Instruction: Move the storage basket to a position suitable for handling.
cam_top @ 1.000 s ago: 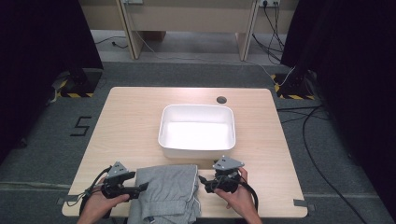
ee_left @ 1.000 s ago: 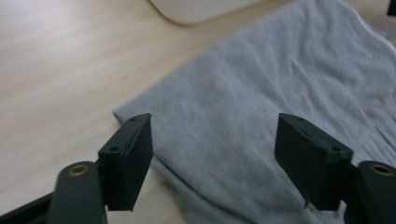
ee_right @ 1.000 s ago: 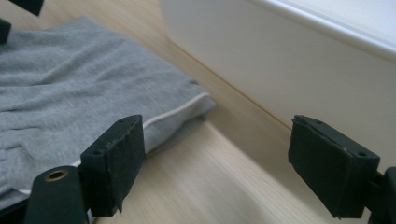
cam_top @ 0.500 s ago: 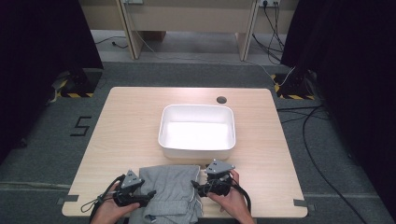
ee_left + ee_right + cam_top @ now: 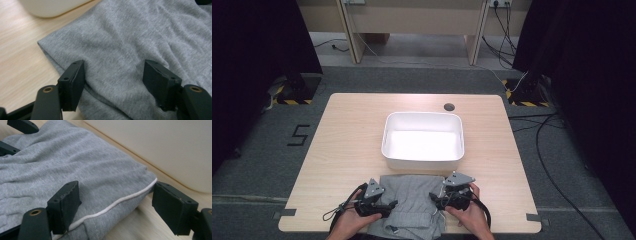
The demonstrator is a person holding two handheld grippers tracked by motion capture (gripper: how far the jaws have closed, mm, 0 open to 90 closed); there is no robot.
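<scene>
My left tool has its two black jaws standing apart over the left part of the folded grey knit garment. In the left gripper view that tool straddles a stretch of the fabric with clear cloth between the pads; its jaws have just been closing a little, with the cloth between them, yet neither pad pinches it. One pad sits close to the garment's folded left edge, the other further in over the wrinkled middle.

My right tool is also open, set at the garment's right side. In the right gripper view this tool brackets the garment's corner: one pad rests against the top of the cloth, the other stands just off the edge, over bare wood. A thin white piping line runs along that edge between the jaws. Those jaws have just been closing slightly too, and they are not clamped on the fabric.

The garment lies flat on the light wooden surface, at its near edge, between my two hands. Just beyond it, nearly touching its far edge, stands the white rectangular plastic tub. A small dark round grommet sits in the surface behind the tub.
</scene>
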